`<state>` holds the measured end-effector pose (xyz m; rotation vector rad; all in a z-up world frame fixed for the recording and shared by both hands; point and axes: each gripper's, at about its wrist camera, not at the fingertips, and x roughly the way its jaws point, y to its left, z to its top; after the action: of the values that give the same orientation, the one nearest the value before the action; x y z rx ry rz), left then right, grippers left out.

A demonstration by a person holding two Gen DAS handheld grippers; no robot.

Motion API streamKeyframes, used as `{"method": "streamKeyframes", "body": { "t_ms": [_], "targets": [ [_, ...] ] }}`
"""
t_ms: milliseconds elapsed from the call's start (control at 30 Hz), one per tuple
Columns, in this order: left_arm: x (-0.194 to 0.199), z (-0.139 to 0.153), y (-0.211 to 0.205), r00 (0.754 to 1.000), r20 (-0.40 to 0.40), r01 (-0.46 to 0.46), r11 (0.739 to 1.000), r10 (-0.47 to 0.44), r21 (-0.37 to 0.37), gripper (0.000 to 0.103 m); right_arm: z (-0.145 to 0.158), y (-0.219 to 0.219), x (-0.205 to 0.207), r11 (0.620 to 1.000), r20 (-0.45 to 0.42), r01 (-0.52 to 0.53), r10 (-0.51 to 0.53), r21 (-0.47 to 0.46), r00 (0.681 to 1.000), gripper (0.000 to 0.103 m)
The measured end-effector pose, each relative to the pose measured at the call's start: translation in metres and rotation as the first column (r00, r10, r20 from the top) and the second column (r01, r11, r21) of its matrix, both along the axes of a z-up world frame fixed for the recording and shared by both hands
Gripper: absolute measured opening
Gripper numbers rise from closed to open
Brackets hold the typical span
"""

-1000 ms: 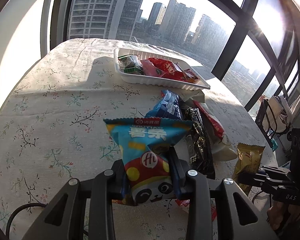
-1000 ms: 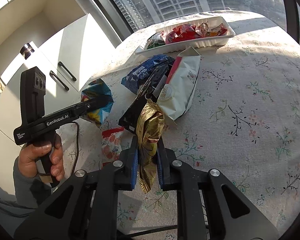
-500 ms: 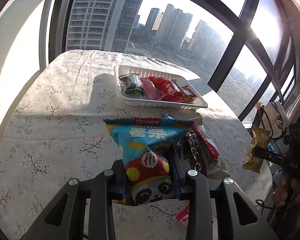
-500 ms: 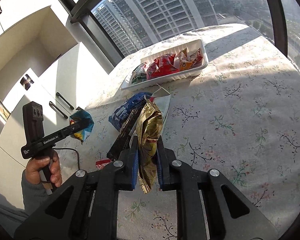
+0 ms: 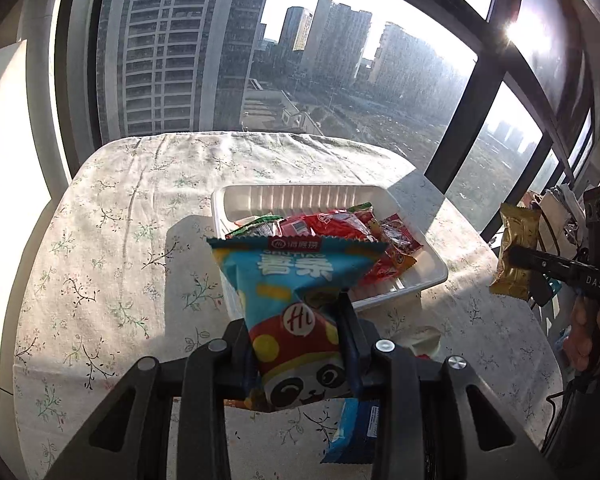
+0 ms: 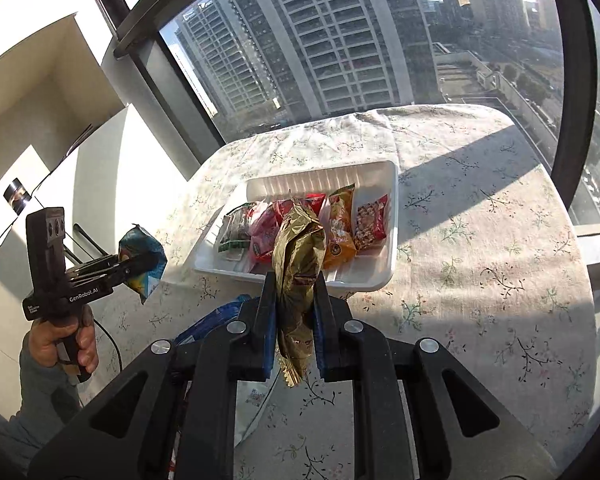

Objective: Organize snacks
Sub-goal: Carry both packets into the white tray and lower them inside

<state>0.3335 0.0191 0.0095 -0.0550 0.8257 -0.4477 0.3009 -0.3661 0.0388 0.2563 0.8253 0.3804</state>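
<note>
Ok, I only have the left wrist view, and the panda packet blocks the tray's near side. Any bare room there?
Observer: Yes. The right wrist view shows the white tray bare along its near strip, in front of the orange packet.
Operator: Is my left gripper over the tray?
Observer: No. The left gripper, shut on the blue panda packet, hangs beside the tray's green-packet end.
Operator: And the right one's hold?
Observer: The right gripper clamps the gold packet mid-length, with the packet's tail hanging below the fingers.

"GenRobot.AI" on left claw (image 6: pixel 140 266); "DAS" on right claw (image 5: pixel 516 256)
</note>
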Motion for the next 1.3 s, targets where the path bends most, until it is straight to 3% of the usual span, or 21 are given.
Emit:
{"method": "streamKeyframes", "body": {
  "t_ms": [200, 400, 667, 967, 1100, 1300],
  "targets": [
    [0.043, -0.010, -0.017, 0.999, -0.034, 0.012, 0.999, -0.010, 0.043, 0.035, -0.006, 0.033, 0.071, 0.994, -0.055, -0.038, 0.033, -0.104, 0.998, 0.014],
    [0.075, -0.029, -0.024, 0.998, -0.070, 0.002, 0.998, 0.002, 0.067, 0.035, -0.024, 0.065, 0.116, 0.979, -0.102, -0.066, 0.047, -0.192, 0.994, 0.014],
    [0.094, -0.053, -0.030, 0.995, -0.101, -0.001, 0.995, 0.011, 0.104, 0.036, -0.063, 0.085, 0.150, 0.960, -0.170, -0.082, 0.037, -0.268, 0.985, 0.014],
    [0.093, -0.057, -0.040, 0.996, -0.084, 0.008, 0.990, 0.004, 0.140, 0.037, -0.086, 0.087, 0.165, 0.962, -0.170, -0.084, 0.040, -0.260, 0.985, 0.015],
    [0.093, -0.059, -0.046, 0.996, -0.084, 0.013, 0.988, 0.000, 0.155, 0.041, -0.086, 0.087, 0.164, 0.962, -0.163, -0.079, 0.037, -0.260, 0.986, 0.015],
    [0.094, -0.062, -0.045, 0.996, -0.085, 0.006, 0.991, 0.006, 0.135, 0.064, -0.084, 0.083, 0.161, 0.965, -0.148, -0.060, 0.022, -0.257, 0.989, 0.016]
  ]
}}
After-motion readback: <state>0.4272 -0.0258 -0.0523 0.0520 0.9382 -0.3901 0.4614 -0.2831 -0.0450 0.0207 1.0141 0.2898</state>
